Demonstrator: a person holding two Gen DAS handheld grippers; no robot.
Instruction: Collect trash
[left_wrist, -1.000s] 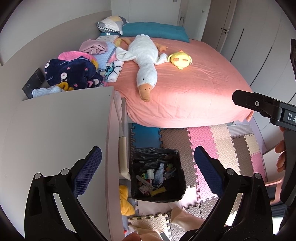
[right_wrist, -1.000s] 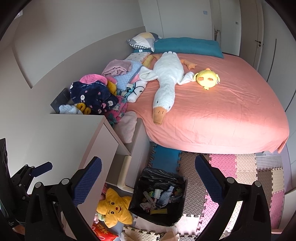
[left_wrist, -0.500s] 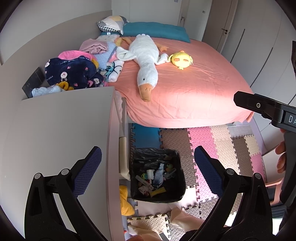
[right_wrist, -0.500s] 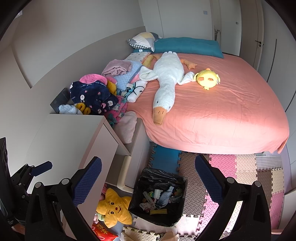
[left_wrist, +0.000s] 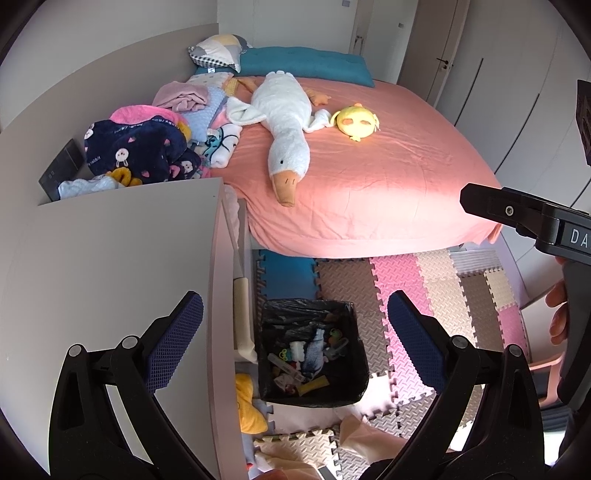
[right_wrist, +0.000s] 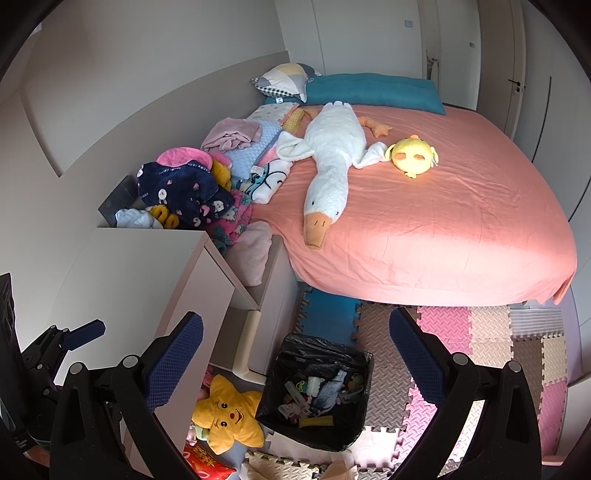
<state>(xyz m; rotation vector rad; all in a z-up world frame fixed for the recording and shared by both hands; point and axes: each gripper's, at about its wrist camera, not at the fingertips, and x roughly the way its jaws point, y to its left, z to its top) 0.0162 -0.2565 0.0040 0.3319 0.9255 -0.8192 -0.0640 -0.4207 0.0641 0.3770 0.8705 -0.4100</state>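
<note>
Two released hand-held grippers, left (left_wrist: 295, 339) and right (right_wrist: 295, 341), hover over one trash bin (right_wrist: 325, 350).

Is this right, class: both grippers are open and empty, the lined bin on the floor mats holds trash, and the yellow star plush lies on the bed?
One error. The yellow star plush lies on the floor beside the bin, as the right wrist view shows. Both the left gripper and right gripper are indeed open and empty.

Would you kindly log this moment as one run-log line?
left tool: open, empty | right tool: open, empty | trash bin: on floor mat, holds trash | phase: hovering above bin
</note>
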